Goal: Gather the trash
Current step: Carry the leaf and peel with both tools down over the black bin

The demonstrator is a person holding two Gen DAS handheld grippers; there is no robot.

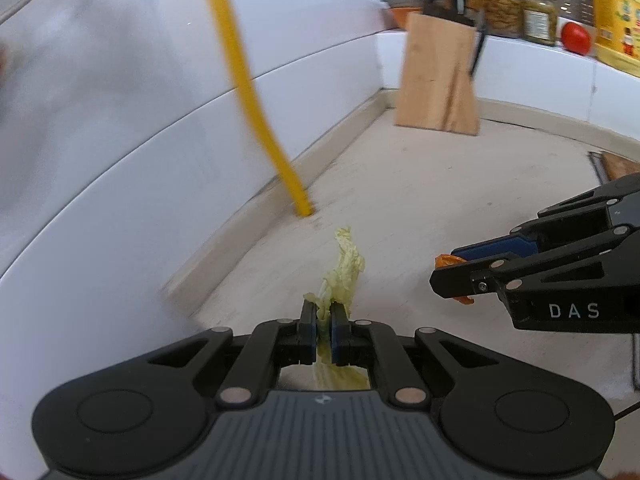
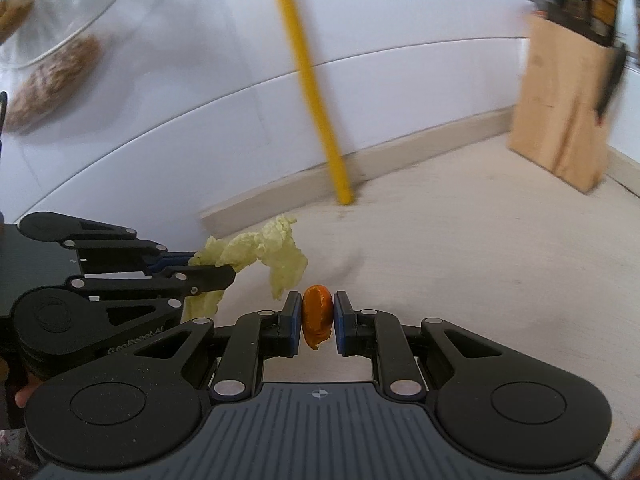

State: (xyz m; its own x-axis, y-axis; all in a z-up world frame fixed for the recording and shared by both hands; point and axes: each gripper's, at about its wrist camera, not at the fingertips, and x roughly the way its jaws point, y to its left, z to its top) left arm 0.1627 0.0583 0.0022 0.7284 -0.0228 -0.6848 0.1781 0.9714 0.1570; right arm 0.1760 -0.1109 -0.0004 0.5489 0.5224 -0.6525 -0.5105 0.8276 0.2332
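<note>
My left gripper (image 1: 323,312) is shut on a limp pale-green cabbage leaf (image 1: 342,268), which sticks out past its blue pads above the beige counter. In the right wrist view that same leaf (image 2: 264,248) hangs from the left gripper (image 2: 224,274) at the left. My right gripper (image 2: 317,312) is shut on a small orange peel scrap (image 2: 317,314), pinched between its blue pads. From the left wrist view the right gripper (image 1: 452,276) comes in from the right, with the orange scrap (image 1: 446,261) showing at its tips.
A yellow pipe (image 1: 256,120) rises from the counter by the white tiled wall (image 1: 120,140). A wooden knife block (image 1: 438,76) stands in the far corner. Jars, a tomato (image 1: 576,38) and a yellow oil bottle (image 1: 616,16) sit on the ledge behind.
</note>
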